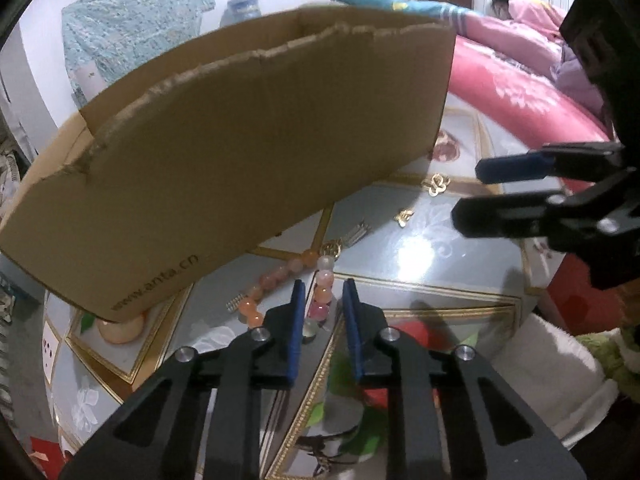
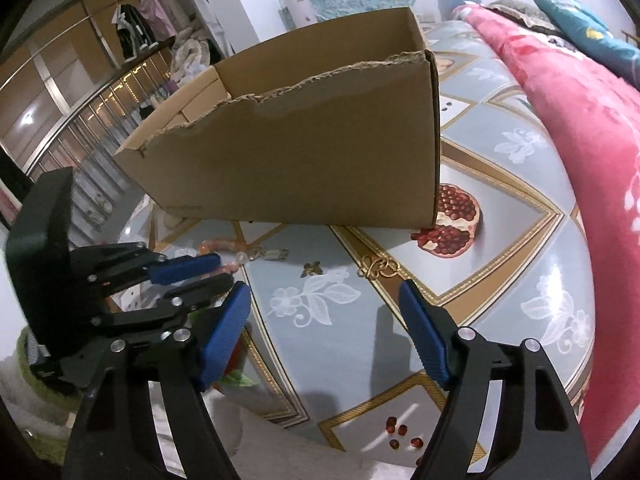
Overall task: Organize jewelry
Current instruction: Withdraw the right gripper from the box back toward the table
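Note:
A strand of orange and pink beads (image 1: pixel 320 300) lies on the glossy printed tabletop (image 1: pixel 432 248) in front of a brown cardboard box (image 1: pixel 240 140). My left gripper (image 1: pixel 324 294) straddles one end of the strand; its blue pads stand narrowly apart beside the beads, with a slim gap on each side. A silver clip (image 1: pixel 356 234), a gold butterfly piece (image 1: pixel 404 216) and a gold knot piece (image 1: pixel 436 184) lie to the right. My right gripper (image 2: pixel 324 292) hovers wide open and empty, short of the knot piece (image 2: pixel 378 268) and the butterfly (image 2: pixel 312 269). The left gripper (image 2: pixel 222 268) shows at the left, at the beads (image 2: pixel 224 246).
The open-topped box (image 2: pixel 300 160) with a torn front rim fills the back of the tabletop. A pink quilt (image 2: pixel 580 140) borders the right side, and a person (image 1: pixel 520 12) lies beyond it. A white towel (image 1: pixel 560 380) sits near the front edge.

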`<state>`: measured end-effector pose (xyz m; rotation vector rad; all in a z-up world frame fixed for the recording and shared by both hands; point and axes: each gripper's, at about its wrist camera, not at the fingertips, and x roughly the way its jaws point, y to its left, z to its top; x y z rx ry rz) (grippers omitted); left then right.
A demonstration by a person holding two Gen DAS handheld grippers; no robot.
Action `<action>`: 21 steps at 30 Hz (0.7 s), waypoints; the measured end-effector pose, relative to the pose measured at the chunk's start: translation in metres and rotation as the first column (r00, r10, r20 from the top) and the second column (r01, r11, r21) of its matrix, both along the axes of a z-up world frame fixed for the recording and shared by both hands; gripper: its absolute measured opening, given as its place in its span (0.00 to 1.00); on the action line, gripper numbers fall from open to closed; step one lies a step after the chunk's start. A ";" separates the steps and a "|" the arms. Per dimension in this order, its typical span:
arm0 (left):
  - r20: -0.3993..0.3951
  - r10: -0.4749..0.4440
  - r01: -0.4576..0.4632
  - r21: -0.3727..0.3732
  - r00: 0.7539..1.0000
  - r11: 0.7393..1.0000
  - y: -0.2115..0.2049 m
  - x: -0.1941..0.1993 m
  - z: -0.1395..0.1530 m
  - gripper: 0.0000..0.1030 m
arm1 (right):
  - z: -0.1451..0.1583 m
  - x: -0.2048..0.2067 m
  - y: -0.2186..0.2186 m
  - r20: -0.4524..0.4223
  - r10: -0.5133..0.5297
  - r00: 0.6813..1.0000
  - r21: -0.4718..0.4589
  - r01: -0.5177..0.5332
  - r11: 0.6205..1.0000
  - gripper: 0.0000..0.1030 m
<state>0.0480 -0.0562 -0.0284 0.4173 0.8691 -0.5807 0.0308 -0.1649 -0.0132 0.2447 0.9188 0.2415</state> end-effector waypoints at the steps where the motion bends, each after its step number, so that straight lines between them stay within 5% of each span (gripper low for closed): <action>1: -0.007 -0.005 0.005 -0.004 1.000 1.000 0.000 0.000 0.000 0.13 | 0.000 0.000 -0.001 0.002 0.000 1.000 0.006 0.000 1.000 0.68; 7: 0.007 -0.003 0.003 -0.056 1.000 0.998 0.005 0.001 0.013 0.09 | 0.001 -0.003 -0.006 0.010 -0.016 1.000 0.023 0.016 1.000 0.64; 14: 0.020 0.101 -0.095 -0.217 0.995 0.972 0.045 0.007 0.061 0.09 | -0.001 -0.005 -0.009 0.003 -0.030 1.000 0.025 0.030 0.999 0.64; 21: -0.192 0.181 -0.253 -0.473 0.964 0.844 0.114 0.018 0.063 0.09 | -0.001 -0.005 -0.004 -0.011 -0.025 1.000 0.023 0.026 0.999 0.64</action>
